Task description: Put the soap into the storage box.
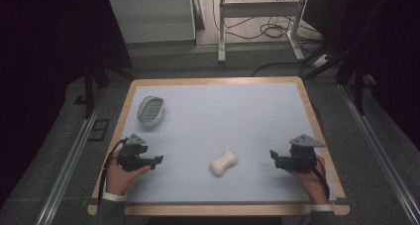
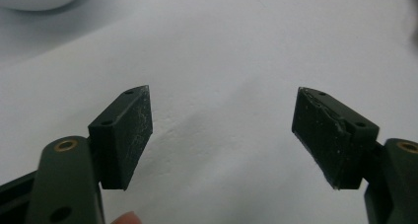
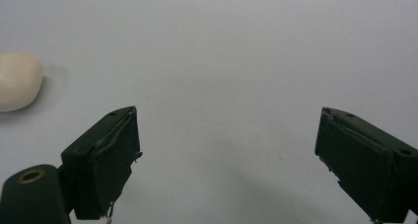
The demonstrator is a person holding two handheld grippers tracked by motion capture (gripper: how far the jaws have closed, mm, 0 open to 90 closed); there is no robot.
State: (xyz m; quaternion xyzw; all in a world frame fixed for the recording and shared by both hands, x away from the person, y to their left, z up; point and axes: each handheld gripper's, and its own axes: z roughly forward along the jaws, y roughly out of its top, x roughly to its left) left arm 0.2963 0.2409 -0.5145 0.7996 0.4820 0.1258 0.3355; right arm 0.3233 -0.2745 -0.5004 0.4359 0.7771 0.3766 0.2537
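Note:
A cream, waisted bar of soap [image 1: 224, 162] lies on the pale blue mat [image 1: 218, 116] near the front, between both hands. A white soap dish [image 1: 150, 110] with a slotted grey insert sits at the mat's left. My left gripper [image 1: 157, 161] rests at the front left, pointing right, jaws wide apart with bare mat between them [image 2: 222, 130]. At the front right my right gripper [image 1: 273, 157] points left toward the soap, also open and holding nothing [image 3: 226, 155]. The soap's end [image 3: 17, 81] shows at the left edge of the right gripper view.
The mat covers a wooden table [image 1: 317, 131] with a narrow bare rim. Beyond the far edge stand a white table frame [image 1: 257, 17] and cables on the floor. Metal rails [image 1: 69, 160] run along both sides.

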